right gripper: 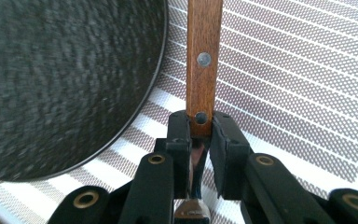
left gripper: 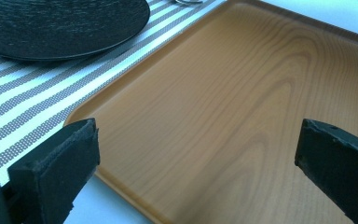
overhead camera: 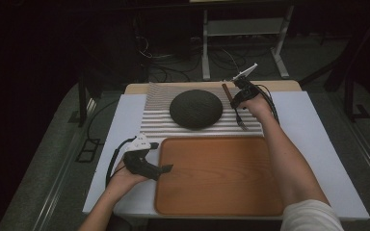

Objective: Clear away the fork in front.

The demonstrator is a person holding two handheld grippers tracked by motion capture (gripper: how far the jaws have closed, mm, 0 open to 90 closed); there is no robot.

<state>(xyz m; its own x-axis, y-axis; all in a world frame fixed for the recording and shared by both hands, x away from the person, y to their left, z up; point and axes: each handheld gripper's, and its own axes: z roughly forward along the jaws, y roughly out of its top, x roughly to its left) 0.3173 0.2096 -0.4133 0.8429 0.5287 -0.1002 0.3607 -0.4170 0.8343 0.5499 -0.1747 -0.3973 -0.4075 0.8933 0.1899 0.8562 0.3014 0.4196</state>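
Observation:
A fork with a brown wooden handle (right gripper: 204,46) lies along the right side of a dark round plate (overhead camera: 195,109) on a striped placemat (overhead camera: 154,120). My right gripper (right gripper: 200,123) is shut on the fork where the wood meets the metal neck. From above, the right gripper (overhead camera: 238,100) is over the fork (overhead camera: 227,92), whose tines point toward the person. My left gripper (overhead camera: 160,156) stands open at the left edge of a wooden tray (overhead camera: 217,175). Between the left gripper's (left gripper: 196,140) wide jaws is only the tray (left gripper: 242,93).
The placemat (right gripper: 284,79) and tray sit on a white tabletop (overhead camera: 313,144). The plate (right gripper: 60,79) lies close to the left of the fork. Beyond the table's far edge are a white metal frame (overhead camera: 243,29) and cables on the floor.

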